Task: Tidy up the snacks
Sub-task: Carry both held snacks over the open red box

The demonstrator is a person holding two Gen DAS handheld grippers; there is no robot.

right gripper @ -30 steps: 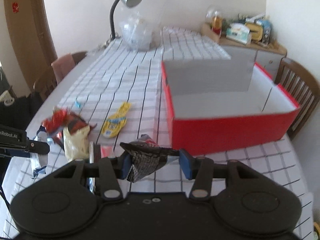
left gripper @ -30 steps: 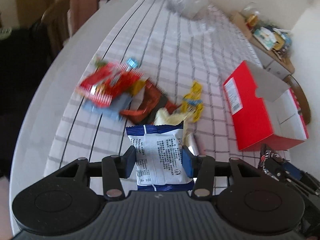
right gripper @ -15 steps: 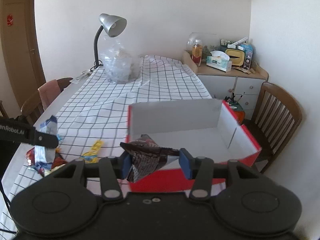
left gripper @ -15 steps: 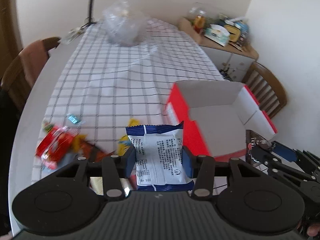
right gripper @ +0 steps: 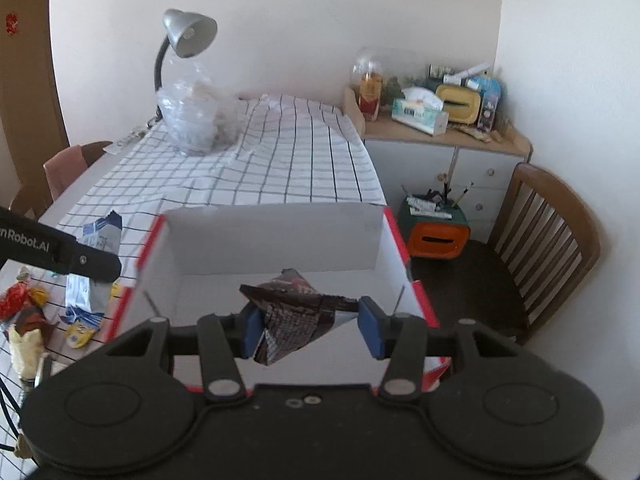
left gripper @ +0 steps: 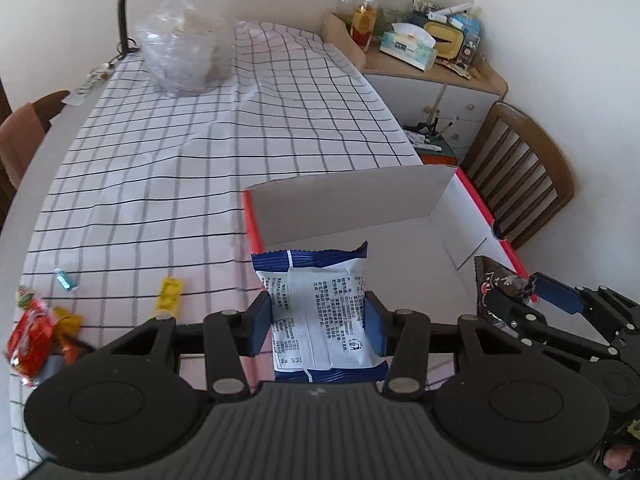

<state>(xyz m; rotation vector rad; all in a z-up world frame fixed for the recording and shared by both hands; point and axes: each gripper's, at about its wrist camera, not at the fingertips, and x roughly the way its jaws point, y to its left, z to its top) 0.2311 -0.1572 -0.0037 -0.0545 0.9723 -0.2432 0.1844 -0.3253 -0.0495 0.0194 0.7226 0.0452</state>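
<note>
Your right tongs (right gripper: pixel 306 326), gripping the dark wrapper (right gripper: pixel 296 312), hover over the red box (right gripper: pixel 276 240); left tongs (left gripper: pixel 318 322) grip the blue-and-white packet (left gripper: pixel 320 312) at its near-left corner.

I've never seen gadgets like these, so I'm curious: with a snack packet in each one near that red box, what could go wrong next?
1. The dark crumpled packet is pinched off-centre in the right hand-held gripper, so it might slip out before it is fully inside the red box.
2. Both are crowding one box; the left hand-held gripper, holding the blue-and-white packet, could bump the other.
3. A low pass might clip the box's raised grey flap.
</note>
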